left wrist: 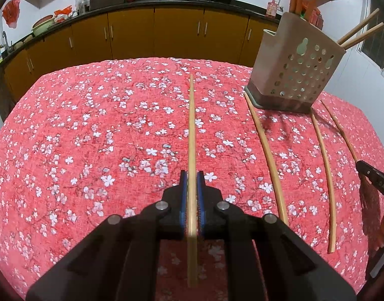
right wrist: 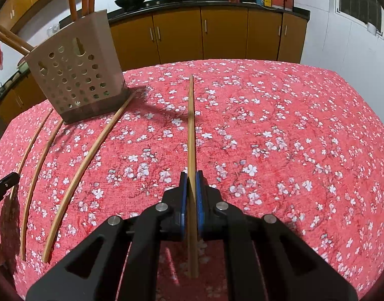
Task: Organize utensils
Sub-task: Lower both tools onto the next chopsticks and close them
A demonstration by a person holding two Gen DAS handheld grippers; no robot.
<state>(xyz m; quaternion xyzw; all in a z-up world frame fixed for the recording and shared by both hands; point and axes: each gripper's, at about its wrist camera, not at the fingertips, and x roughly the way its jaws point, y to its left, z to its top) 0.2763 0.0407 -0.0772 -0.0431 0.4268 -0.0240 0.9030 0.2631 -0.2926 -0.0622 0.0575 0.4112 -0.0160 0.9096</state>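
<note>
Between the blue ribbed pads of the left claw (left wrist: 192, 178) a pale, slim wooden chopstick (left wrist: 191, 130) is clamped, pointing ahead above the tabletop (left wrist: 91, 130), draped in coarse red blossom-print cloth. To its right lie three loose chopsticks (left wrist: 267, 155) and a beige perforated plastic holder (left wrist: 299, 75). Likewise the right claw (right wrist: 191, 175) grips a darker stick (right wrist: 191, 125).

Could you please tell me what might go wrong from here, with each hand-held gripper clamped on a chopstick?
1. The left hand-held gripper holds its chopstick near one end, so the long free end could swing and miss the utensil holder.
2. Either held chopstick could knock the chopsticks already leaning out of the holder.
3. Three loose chopsticks lie before the holder and could get swept aside.
</note>
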